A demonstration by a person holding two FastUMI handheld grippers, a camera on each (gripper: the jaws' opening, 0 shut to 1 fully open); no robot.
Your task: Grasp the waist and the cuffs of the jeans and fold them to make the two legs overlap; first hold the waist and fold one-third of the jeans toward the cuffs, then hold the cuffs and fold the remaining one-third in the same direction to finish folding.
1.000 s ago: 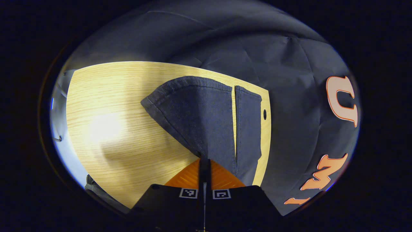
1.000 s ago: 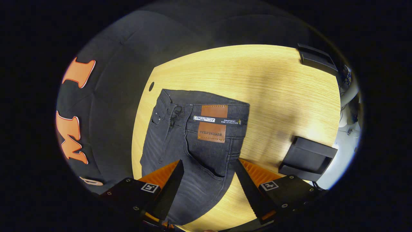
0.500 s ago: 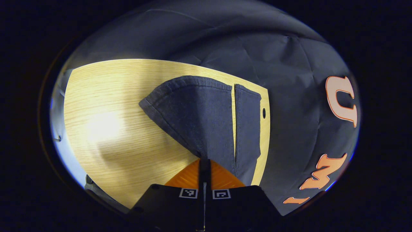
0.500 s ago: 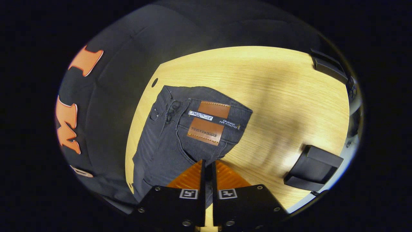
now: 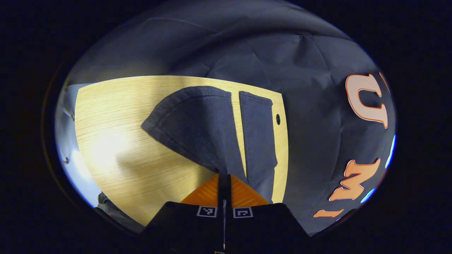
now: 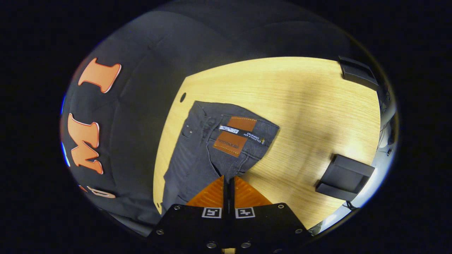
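Since one second ago: right gripper [image 6: 228, 178] closed from wide apart, now clamped on jeans [image 6: 212, 148] near the waist; left gripper [image 5: 224, 174] stays clamped on one leg. Jeans on table [image 6: 317, 106]. Step: leg-overlap fold. Next: carry held side across.

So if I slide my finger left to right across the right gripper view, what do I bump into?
Booth wall → small hole in the table → jeans → brown patch on the waist → bare table → black holder.
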